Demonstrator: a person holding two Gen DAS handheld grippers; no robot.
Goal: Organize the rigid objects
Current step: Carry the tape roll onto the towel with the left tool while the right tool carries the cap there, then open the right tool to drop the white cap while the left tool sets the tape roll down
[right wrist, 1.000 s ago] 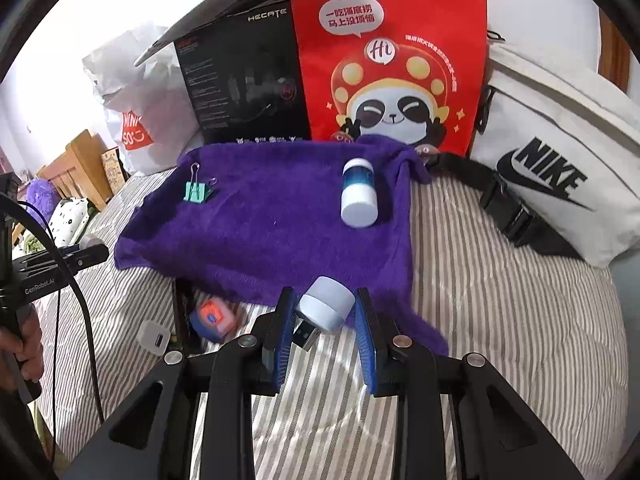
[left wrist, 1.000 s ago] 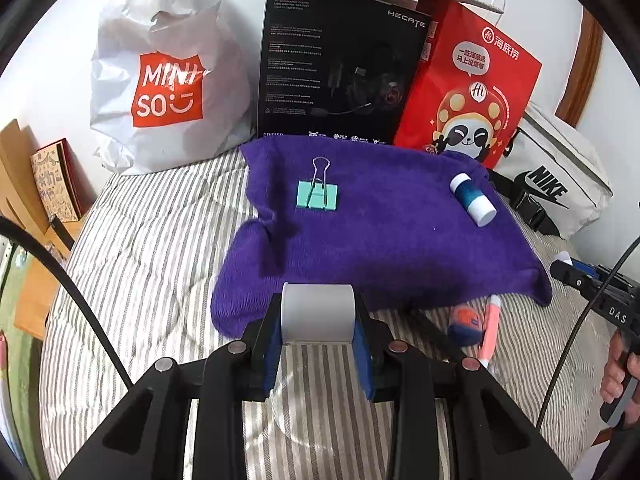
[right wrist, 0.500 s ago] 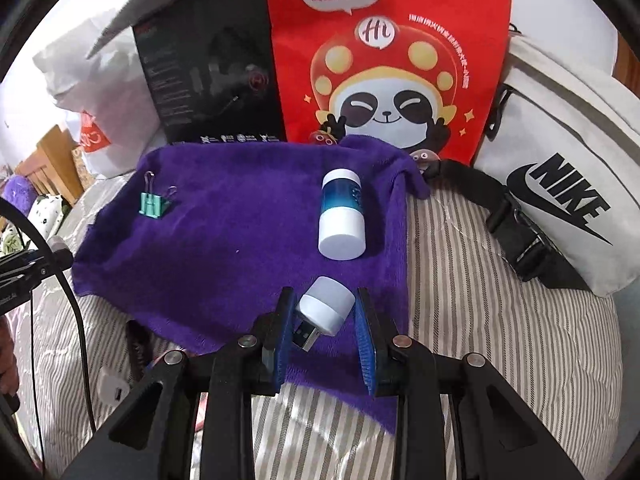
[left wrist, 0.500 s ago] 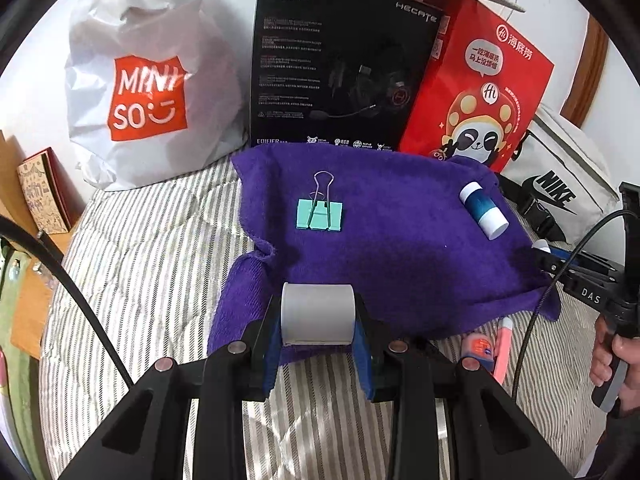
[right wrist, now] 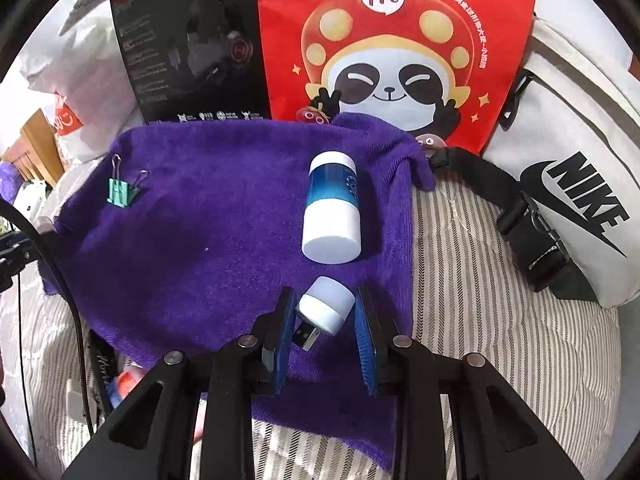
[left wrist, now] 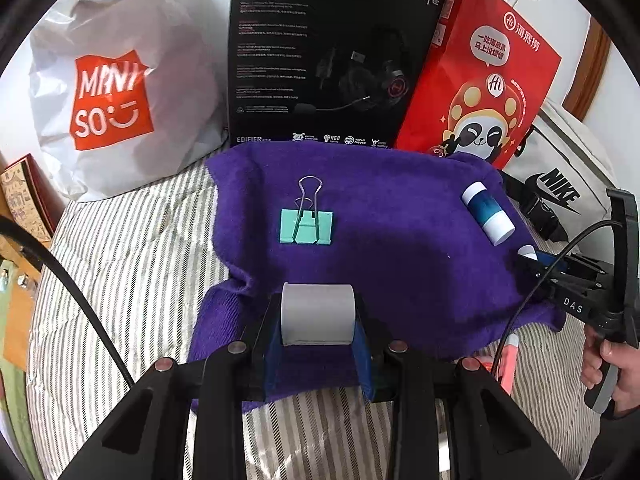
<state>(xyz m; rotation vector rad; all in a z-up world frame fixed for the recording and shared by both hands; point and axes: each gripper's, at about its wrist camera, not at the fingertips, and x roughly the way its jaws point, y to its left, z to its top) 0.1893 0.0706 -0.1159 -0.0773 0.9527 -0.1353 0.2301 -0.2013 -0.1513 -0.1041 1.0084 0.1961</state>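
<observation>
Two grippers loaded: left gripper, low centre of its view, clamps a grey cylindrical roll; right gripper pinches a small white round USB lamp over the purple terry towel, below the lying blue-and-white bottle.

Both tools tilt downward, the left tool and right tool each clamped.

Bright daylight, sharp centre, fisheye-warped dark edges
</observation>
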